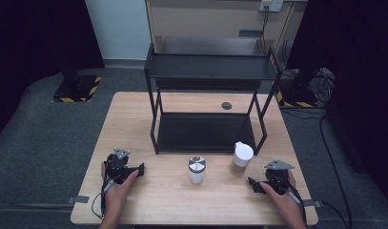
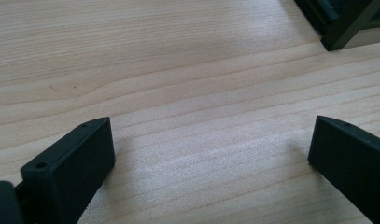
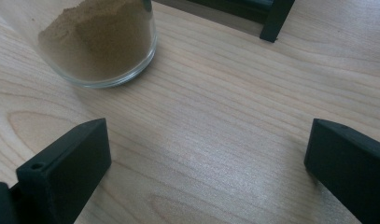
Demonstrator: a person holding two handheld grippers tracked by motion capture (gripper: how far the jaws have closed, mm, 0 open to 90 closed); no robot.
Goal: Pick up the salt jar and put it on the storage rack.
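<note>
Toward the far edge of the surface (image 1: 134,114) I see a black two-tier shelf rack (image 1: 208,102), both tiers bare, with a small dark round disc (image 1: 227,105) behind its lower tier. Near the front edge, a short white jar with a grey-and-white lid (image 1: 197,170) stands upright at the middle; to its right a white-capped glass jar of brown powder (image 1: 240,159) stands upright, just off the rack's front right leg. My left tool (image 1: 138,170) rests near the front left corner, jaws wide apart over bare wood. My right tool (image 1: 255,185) sits near the front right corner, jaws equally spread, empty, the powder jar just ahead.
</note>
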